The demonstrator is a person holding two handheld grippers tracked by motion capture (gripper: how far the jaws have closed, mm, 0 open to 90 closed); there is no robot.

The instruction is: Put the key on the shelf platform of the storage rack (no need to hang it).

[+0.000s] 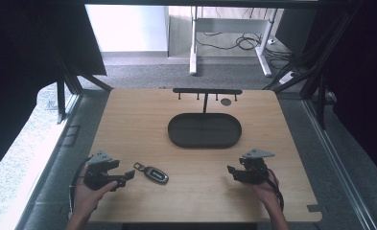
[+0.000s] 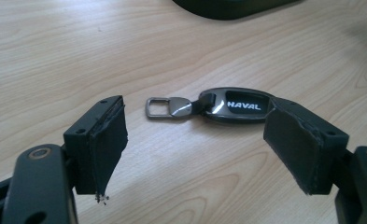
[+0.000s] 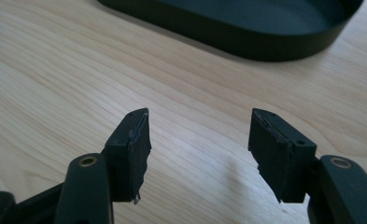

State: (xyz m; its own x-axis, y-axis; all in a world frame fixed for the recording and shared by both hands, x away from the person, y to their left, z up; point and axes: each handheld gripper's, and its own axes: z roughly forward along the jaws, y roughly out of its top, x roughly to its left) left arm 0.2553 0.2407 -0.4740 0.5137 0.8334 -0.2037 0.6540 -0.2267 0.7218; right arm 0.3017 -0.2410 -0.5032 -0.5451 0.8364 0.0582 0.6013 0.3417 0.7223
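Pale wood grain runs across the table [image 1: 195, 191], and at its near edge a person's two hands come in, each holding a black gripper low over the surface. The left gripper [image 1: 123, 178] has its jaws spread wide with nothing between them; in the left gripper view its worn pads [image 2: 109, 140] frame bare wood. Just ahead of those jaws, close by its tips, lies a dark car key fob [image 2: 235, 104] marked HAVAL, flat on the table, its metal loop [image 2: 158, 108] toward one jaw and its far end right at the tip of the other; I cannot tell whether that tip touches it. From above, the fob sits between the two grippers, much nearer the left one.

The right gripper [image 1: 234, 171] is well apart from the fob, its jaws likewise spread and holding nothing, with plain wood between them in its own view.

Farther out, ahead of both grippers, rests a black oval tray [image 1: 179, 136]. Behind the tray stands a slim black rack [image 1: 207, 91] with short pegs hanging from its crossbar.
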